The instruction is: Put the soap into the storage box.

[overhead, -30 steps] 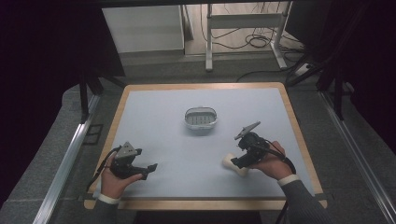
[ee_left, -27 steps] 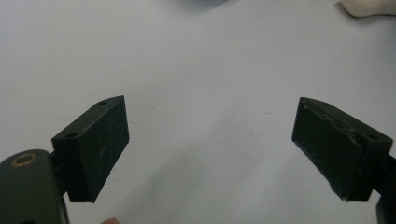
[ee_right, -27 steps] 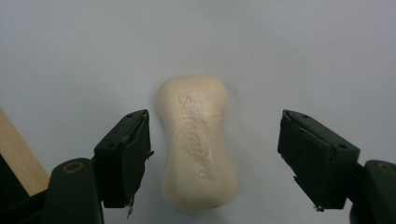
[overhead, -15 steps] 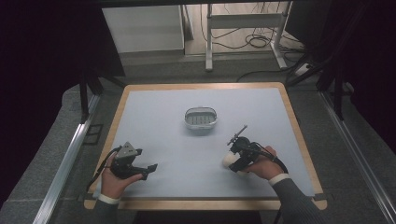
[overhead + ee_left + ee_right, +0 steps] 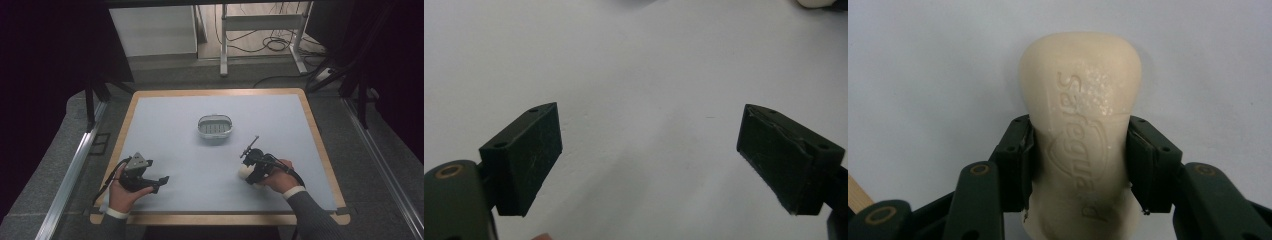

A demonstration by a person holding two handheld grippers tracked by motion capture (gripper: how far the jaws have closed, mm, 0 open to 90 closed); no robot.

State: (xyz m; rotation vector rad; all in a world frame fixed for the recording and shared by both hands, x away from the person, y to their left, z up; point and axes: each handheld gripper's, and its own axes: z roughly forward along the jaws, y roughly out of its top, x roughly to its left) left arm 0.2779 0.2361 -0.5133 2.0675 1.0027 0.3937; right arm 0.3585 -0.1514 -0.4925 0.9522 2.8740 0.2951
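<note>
A cream bar of soap with an embossed brand name lies on the pale mat, and my right gripper is shut on its waist, one jaw on each side. From above, the soap peeks out at the left of the right gripper, near the table's front right. A small oval soap dish with a slotted bottom stands at the middle of the mat. My left gripper rests at the front left, held by a hand. Its jaws stand wide open over bare mat with nothing between them.
The pale mat covers a table with a wooden rim. Metal rails run along both sides of the table. Behind it are a desk frame and cables on the floor. Open mat lies between the two grippers.
My right gripper has swung leftward and dropped low over the soap, and its jaws now grip the bar. The left gripper has stayed put.
</note>
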